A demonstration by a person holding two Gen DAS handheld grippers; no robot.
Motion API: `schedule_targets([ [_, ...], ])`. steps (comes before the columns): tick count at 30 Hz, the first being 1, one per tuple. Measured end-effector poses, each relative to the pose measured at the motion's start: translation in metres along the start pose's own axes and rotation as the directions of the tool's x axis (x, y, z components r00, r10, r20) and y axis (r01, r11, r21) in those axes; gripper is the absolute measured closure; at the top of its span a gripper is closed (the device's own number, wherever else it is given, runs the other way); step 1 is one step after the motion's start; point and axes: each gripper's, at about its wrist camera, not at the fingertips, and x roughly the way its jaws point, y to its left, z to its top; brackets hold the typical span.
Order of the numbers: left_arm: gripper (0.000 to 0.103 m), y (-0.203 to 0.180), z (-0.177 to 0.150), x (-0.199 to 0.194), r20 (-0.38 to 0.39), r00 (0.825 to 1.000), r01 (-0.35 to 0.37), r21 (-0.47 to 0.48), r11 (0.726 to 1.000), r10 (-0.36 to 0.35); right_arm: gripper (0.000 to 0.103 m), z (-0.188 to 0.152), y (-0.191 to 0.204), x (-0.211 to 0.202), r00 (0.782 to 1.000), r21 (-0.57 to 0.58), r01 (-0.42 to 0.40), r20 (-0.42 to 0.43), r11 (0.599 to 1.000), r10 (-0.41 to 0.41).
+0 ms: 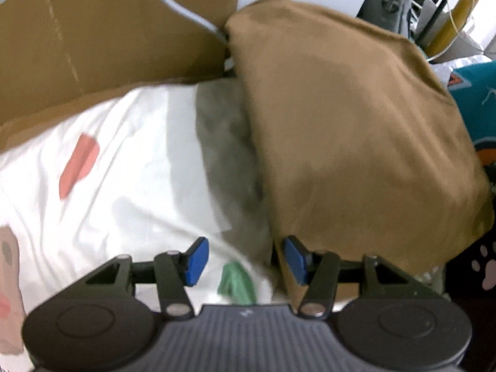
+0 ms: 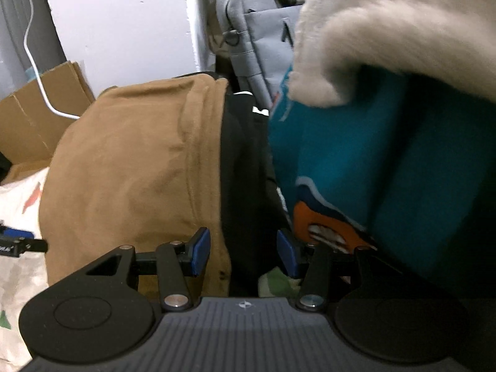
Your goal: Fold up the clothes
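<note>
A folded brown garment (image 1: 356, 139) lies on a grey garment (image 1: 226, 155), both on a white printed sheet (image 1: 124, 170). My left gripper (image 1: 245, 260) hangs open just above the sheet at the brown garment's near left corner, its right pad beside the fabric edge and nothing pinched. In the right wrist view the brown garment (image 2: 133, 170) lies left of a black garment (image 2: 248, 170). My right gripper (image 2: 243, 252) is open, its jaws straddling the brown garment's right edge and the black cloth without pressing them. A blue pad (image 2: 17, 234) of the left gripper shows at the far left.
A cardboard box (image 1: 108, 46) with a white cable (image 1: 186, 9) stands behind the sheet. A teal printed garment (image 2: 372, 170) lies on the right under a cream fleece (image 2: 387, 31). A grey backpack (image 2: 257, 40) leans at the back by a white wall.
</note>
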Motion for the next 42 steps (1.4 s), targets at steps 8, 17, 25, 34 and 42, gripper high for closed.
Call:
schedule_targets([
  [8,0.03,0.02,-0.019,-0.033,-0.04,0.996,-0.089,-0.096,0.991,0.086,0.049,-0.005,0.003,-0.019,1.0,0.037,-0.021,-0.021,0.999,0.022],
  [17,0.029,0.043,-0.045,-0.104,-0.02,0.99,-0.138,-0.115,0.984,0.136,0.031,-0.007,0.03,-0.053,0.995,0.079,-0.089,-0.034,0.993,0.092],
  [25,0.022,0.06,-0.069,-0.202,0.041,0.984,-0.164,-0.134,0.977,0.171,0.019,-0.002,0.061,-0.101,0.993,0.051,-0.118,0.017,0.992,0.117],
  [34,0.011,0.088,-0.124,-0.278,0.06,0.983,-0.16,-0.191,0.968,0.174,0.008,-0.013,0.103,-0.145,0.981,0.054,-0.192,0.013,0.98,0.191],
  [42,0.001,0.113,-0.169,-0.332,0.086,0.97,-0.204,-0.213,0.956,0.226,0.0,-0.022,0.153,-0.189,0.976,-0.019,-0.213,0.03,0.977,0.214],
])
